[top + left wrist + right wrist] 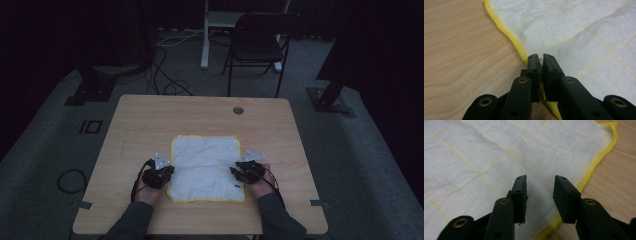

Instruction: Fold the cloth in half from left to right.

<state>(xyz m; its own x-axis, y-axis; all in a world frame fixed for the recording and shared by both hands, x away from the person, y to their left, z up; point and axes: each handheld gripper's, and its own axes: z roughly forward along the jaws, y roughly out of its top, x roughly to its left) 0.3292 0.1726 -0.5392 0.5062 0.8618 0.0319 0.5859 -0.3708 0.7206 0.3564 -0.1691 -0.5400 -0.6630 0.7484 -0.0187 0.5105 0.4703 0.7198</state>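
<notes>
The cloth (206,167), white with a yellow hem and faint yellow grid stitching, lies spread flat on the near half of the wooden table (150,115), roughly centred between the person's two hands. The left gripper (161,175) sits at the cloth's left edge, toward the near corner. In the left gripper view its jaws are pressed nearly together, and a thin bit of the yellow hem (506,33) appears pinched between them right where the border runs under the tips; that grip looks meant to take hold of the edge so that side can be lifted. The right gripper (245,172) rests at the cloth's right edge, about level with the other. In the right gripper view its jaws stand spread, with white fabric and the hem (599,160) lying beneath and between them but nothing pressed by the pads. It seems placed so the gap straddles the border, ready to close on it. Holding matching points on opposite sides would let both hands raise the cloth evenly, probably for a fold toward the far side. A folding chair (257,45) stands beyond the table's far edge.
</notes>
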